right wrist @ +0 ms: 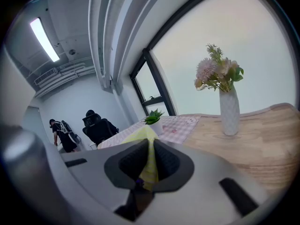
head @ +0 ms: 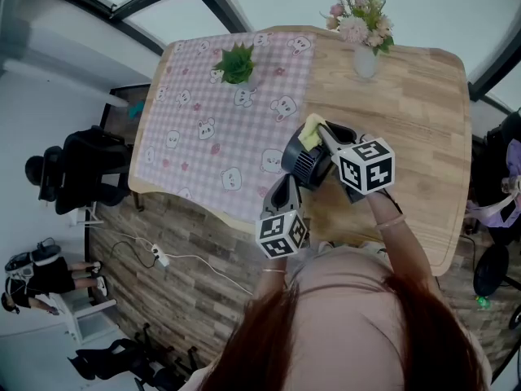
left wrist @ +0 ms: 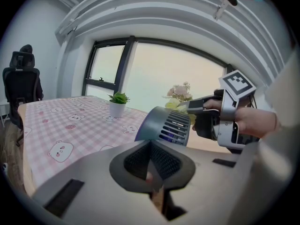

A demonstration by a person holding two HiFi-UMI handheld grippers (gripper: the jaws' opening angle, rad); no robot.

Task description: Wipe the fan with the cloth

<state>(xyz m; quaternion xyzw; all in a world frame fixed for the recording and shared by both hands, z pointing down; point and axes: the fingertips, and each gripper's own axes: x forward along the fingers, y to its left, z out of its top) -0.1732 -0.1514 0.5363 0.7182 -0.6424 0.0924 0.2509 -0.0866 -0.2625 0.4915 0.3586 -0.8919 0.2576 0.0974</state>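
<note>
A dark grey fan [head: 304, 161] stands on the wooden table [head: 423, 137], just off the edge of the pink checked tablecloth [head: 212, 137]. A yellow cloth [head: 310, 132] lies against the fan's top, with my right gripper [head: 320, 135] shut on it. In the right gripper view the cloth [right wrist: 146, 136] sticks out between the jaws. My left gripper [head: 289, 182] meets the fan's near lower side with its jaws shut on it. The left gripper view shows the fan's vented rear [left wrist: 168, 123] just beyond the jaws, and the right gripper [left wrist: 198, 106] with the cloth [left wrist: 174, 104] behind it.
A small potted plant [head: 237, 63] stands on the tablecloth at the far left. A white vase of flowers [head: 364, 32] sits at the far edge. A black office chair [head: 85, 169] and a person [head: 41, 275] are on the floor beyond the table's left side.
</note>
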